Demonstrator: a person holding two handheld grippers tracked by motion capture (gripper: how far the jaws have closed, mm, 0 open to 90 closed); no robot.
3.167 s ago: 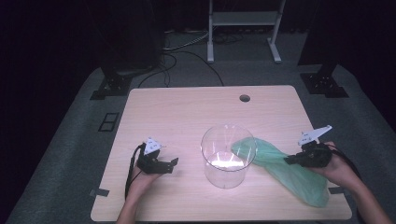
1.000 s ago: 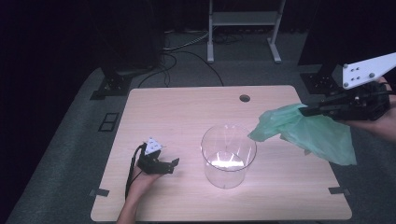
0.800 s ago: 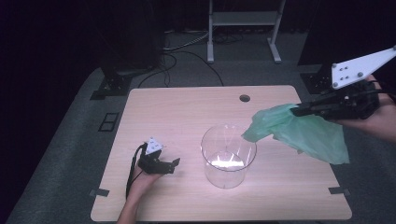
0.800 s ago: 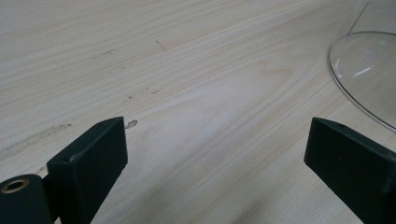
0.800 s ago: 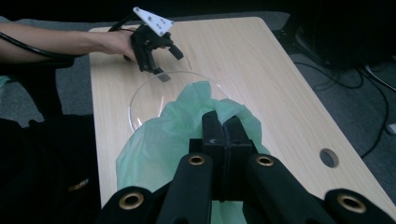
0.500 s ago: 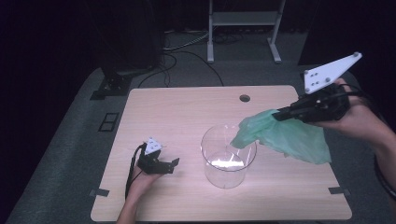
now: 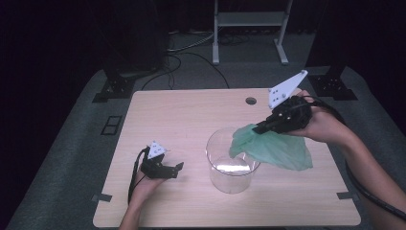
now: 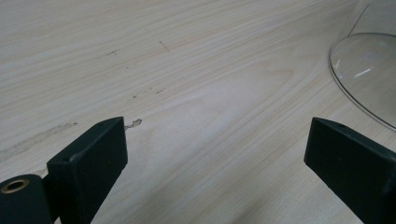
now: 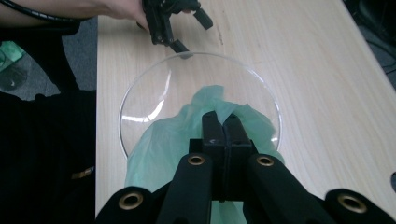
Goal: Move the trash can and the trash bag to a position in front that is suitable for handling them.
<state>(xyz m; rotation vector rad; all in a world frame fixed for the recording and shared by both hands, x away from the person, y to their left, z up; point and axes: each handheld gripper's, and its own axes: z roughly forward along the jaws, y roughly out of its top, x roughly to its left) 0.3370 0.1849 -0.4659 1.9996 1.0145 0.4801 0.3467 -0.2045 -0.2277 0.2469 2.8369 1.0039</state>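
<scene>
Right hand-held gripper clamped shut on the bag: thin, floppy, light, slippery, so pinch a bunched edge. Left hand-held gripper gapes wide, holding nothing.

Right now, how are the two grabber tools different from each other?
The left gripper sits low by the table with its jaws wide open and nothing between them; the right gripper is raised over the clear bowl's rim, jaws shut on the green bag. The left one is apart from the bowl; the right one hangs the bag at it. Both are black, hand-held, with a grey plate.
</scene>
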